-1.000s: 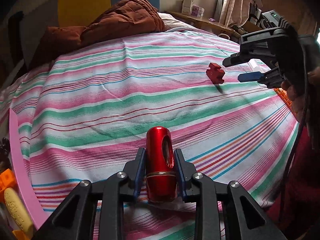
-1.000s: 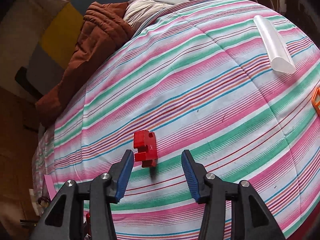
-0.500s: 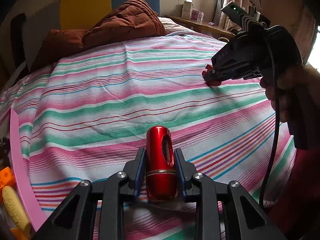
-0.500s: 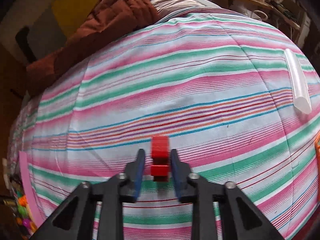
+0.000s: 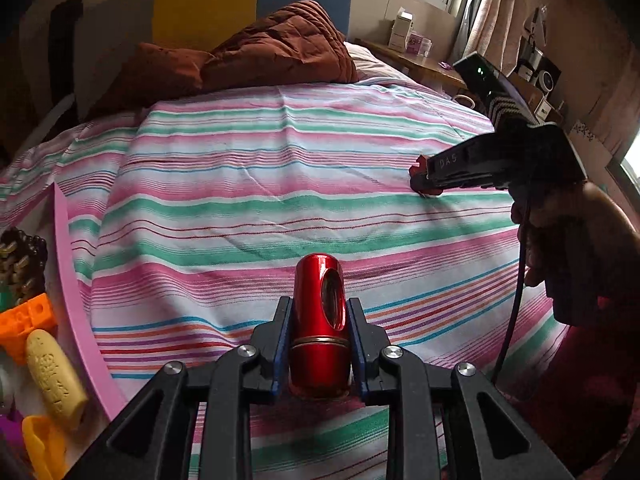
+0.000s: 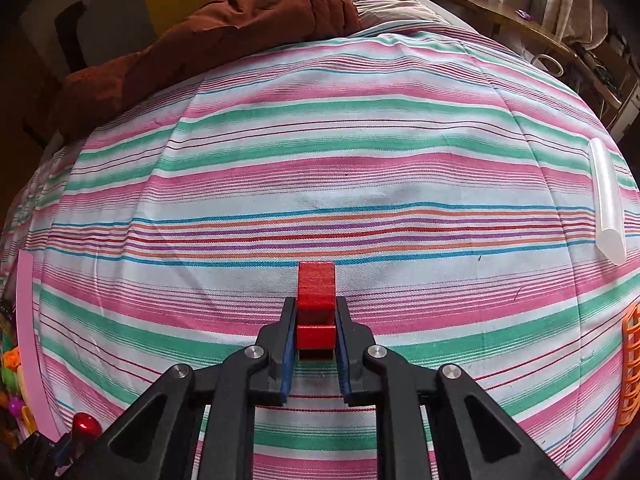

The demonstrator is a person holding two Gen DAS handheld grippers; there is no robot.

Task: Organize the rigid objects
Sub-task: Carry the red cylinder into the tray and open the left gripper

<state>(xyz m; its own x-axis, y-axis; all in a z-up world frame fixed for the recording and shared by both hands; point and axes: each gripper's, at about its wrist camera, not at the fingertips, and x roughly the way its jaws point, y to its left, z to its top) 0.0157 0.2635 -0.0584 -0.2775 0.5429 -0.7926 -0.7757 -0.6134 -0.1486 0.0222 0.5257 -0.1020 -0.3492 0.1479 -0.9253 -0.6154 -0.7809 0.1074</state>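
Observation:
My left gripper (image 5: 319, 322) is shut on a glossy red metal cylinder (image 5: 319, 320) with an oval hole in its side, held just above the striped bedspread (image 5: 280, 184). My right gripper (image 6: 316, 320) is shut on a small red notched block (image 6: 316, 300) that sits on or just over the sheet. In the left wrist view that right gripper (image 5: 420, 178) reaches in from the right with the red block (image 5: 418, 168) at its tips, a hand behind it. The red cylinder (image 6: 84, 426) shows small at the lower left of the right wrist view.
A pink-rimmed bin (image 5: 76, 312) at the left holds several toys: an orange block (image 5: 28, 320), a yellow textured piece (image 5: 56, 376). A clear tube (image 6: 608, 200) lies at the right, an orange mesh basket (image 6: 630, 364) beyond it. A brown quilt (image 5: 260, 52) is heaped at the bed's head.
My right gripper swung over the red block, rolled, and closed on it. My left gripper rose slightly with the cylinder, bringing more of the toy bin into view.

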